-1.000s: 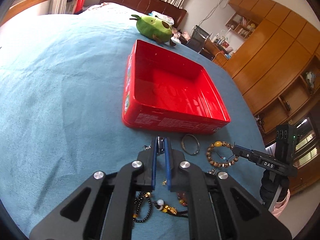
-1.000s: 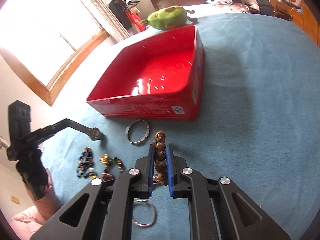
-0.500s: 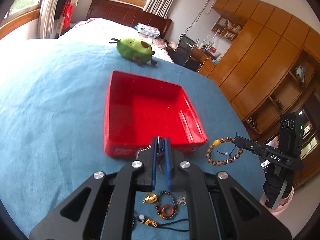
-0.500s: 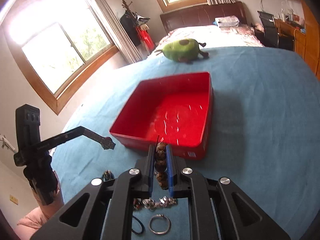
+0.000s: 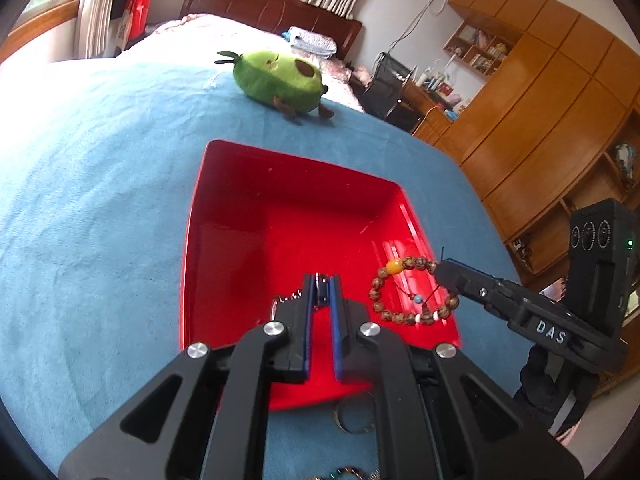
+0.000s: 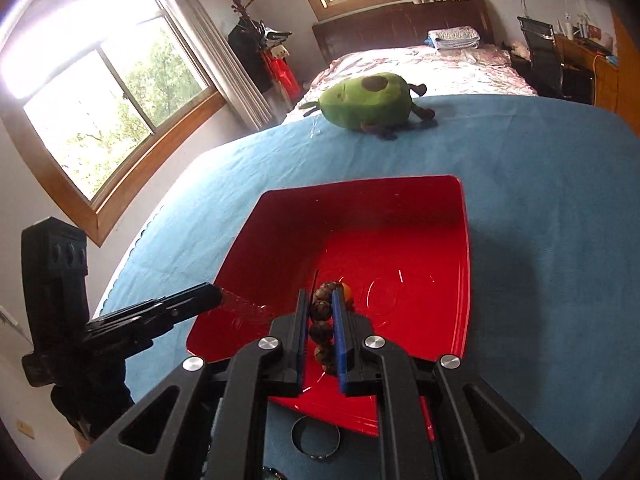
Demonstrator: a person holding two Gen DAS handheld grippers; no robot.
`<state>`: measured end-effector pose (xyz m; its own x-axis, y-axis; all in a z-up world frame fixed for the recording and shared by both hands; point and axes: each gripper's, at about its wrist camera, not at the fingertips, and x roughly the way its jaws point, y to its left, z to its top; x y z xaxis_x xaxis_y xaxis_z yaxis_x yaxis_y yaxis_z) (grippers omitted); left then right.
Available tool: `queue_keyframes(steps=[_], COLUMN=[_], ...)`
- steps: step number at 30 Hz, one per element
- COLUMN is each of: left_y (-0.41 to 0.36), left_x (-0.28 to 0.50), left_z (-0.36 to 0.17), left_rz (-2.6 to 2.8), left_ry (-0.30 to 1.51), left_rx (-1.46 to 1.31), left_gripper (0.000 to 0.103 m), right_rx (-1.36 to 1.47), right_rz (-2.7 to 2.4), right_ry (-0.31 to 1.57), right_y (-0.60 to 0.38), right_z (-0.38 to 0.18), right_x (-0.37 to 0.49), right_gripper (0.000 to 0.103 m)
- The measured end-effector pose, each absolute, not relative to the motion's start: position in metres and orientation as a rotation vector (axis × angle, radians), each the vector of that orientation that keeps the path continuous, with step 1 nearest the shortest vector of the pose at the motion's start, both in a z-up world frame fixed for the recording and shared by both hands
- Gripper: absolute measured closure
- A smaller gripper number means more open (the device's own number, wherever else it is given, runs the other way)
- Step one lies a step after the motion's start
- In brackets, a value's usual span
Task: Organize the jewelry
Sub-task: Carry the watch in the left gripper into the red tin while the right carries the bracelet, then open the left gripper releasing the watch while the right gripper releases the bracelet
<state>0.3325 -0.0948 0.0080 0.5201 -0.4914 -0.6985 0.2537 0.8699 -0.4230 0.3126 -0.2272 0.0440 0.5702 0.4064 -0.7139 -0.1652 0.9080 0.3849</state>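
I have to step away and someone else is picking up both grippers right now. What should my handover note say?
Right gripper: shut on the wooden bead bracelet, held over the red tin.
Left gripper: shut on a small silvery chain piece, also over the tin.
Done: both pieces lifted and carried to the tin; nothing lies in it yet.
Left: release both into the tin, then fetch the metal ring on the blue blanket just before the tin, and the beaded pieces barely visible at the left view's bottom edge.
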Motion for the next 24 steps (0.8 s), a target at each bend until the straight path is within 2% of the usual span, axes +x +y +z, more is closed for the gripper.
queue_keyframes(steps=[7,12,14,16,18,22,24], left_y=[-0.098,-0.094,-0.092,-0.09,-0.088,-0.086,-0.085], left_x=[0.352,0.358,0.358,0.357,0.354,0.347,0.343], left_z=[-0.011,-0.021,-0.023,-0.021,-0.017,-0.01,-0.005], left_rz=[-0.432,-0.414,-0.421,-0.423,-0.424,-0.418,-0.389], left_ry=[0.947,0.976,0.987,0.982,0.963,0.954,0.947], left_rx=[-0.251,-0.246,-0.25,-0.25,-0.251,-0.246,-0.234], left_gripper=[0.097,0.096,0.096,0.082,0.072,0.071,0.065], right_rx=[0.246,0.198,0.175,0.164,0.174,0.18,0.177], right_rz=[0.255,0.191,0.169,0.158,0.159,0.143,0.145], right_ry=[0.993,0.99,0.986,0.978,0.973,0.965,0.953], right_y=[-0.225,-0.231,-0.229,-0.229,-0.231,-0.234,-0.233], right_z=[0.004,0.0,0.002,0.004,0.006,0.013,0.018], right_x=[0.333,0.333,0.332,0.331,0.33,0.325,0.322], right_gripper=[0.092,0.091,0.088,0.085,0.083,0.083,0.083])
